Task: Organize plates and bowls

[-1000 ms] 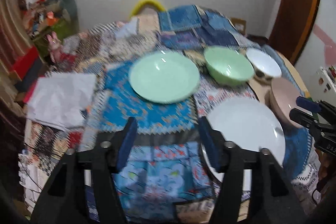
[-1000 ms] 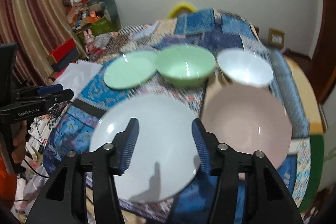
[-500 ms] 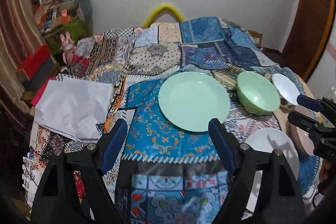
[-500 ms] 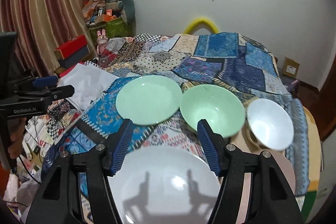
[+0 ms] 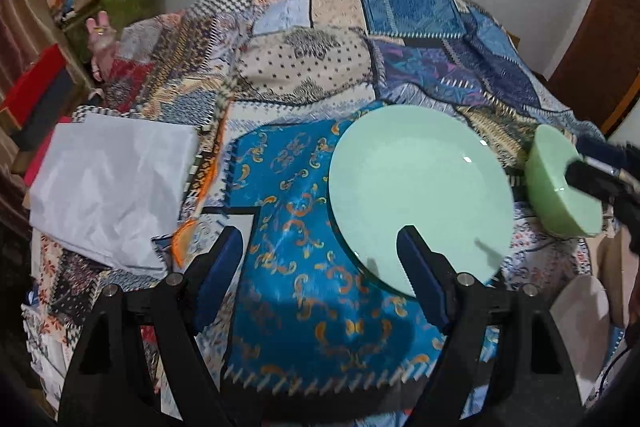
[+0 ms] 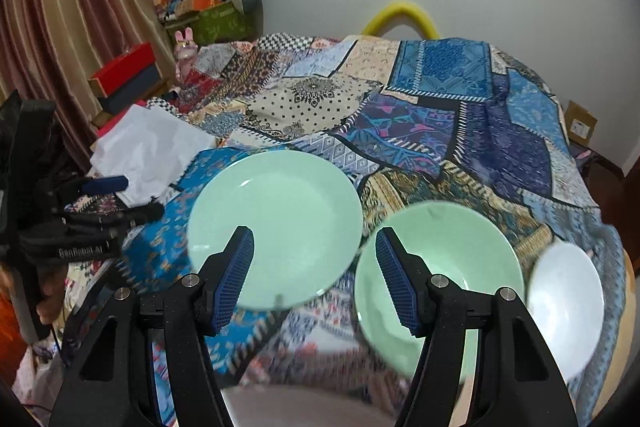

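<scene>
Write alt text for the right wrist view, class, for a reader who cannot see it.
The open right gripper, holding nothing, hangs over a patchwork cloth set with a green plate, a green bowl and a white bowl in a row. The left gripper shows at the left edge, near white paper.

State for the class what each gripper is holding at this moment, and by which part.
Nothing is held. The left gripper is open above the cloth beside the green plate; the right gripper is open between the green plate and the green bowl.
</scene>
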### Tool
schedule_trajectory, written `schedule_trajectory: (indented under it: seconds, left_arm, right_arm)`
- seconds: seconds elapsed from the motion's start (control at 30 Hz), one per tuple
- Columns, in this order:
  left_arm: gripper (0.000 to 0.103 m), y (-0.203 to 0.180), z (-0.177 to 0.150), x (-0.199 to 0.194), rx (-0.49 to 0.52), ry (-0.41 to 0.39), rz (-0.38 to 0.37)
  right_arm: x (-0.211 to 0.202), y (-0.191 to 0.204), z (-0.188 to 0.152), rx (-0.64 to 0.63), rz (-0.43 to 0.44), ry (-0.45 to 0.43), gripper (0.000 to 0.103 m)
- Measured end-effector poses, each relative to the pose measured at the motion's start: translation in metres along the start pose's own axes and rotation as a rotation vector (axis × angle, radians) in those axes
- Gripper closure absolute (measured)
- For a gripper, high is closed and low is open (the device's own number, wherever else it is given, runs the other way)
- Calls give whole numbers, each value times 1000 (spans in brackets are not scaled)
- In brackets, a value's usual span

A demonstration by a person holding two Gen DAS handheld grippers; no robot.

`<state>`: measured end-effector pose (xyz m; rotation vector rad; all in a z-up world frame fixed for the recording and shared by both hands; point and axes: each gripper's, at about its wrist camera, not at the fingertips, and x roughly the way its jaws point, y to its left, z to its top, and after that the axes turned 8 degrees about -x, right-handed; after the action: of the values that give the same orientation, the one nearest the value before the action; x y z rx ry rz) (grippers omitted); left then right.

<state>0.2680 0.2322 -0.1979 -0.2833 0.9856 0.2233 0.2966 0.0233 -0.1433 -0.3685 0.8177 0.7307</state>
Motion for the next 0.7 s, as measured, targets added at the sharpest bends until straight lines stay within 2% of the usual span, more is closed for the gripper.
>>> schedule_trajectory:
  seconds: [0.1,0.23,0.33,0.47,0.7]
  left_arm:
    - [24,-1,2,19,5,29,-27]
    - [41,-2,2,36,21,60,-50]
    - [50,-3,1,43,31,74,-73]
    - [61,-4,2,47,35,89,-113]
    - [63,-10,2,52,34,96,-151]
  right_arm:
    - [21,-3,10,-3,15,36,43]
    - [51,-10,18,-2,36,101,44]
    - [71,-15,21,1,42,154,50]
    - [94,-21,24,5,50,215,62]
    - [112,-26,29,19,31,279,61]
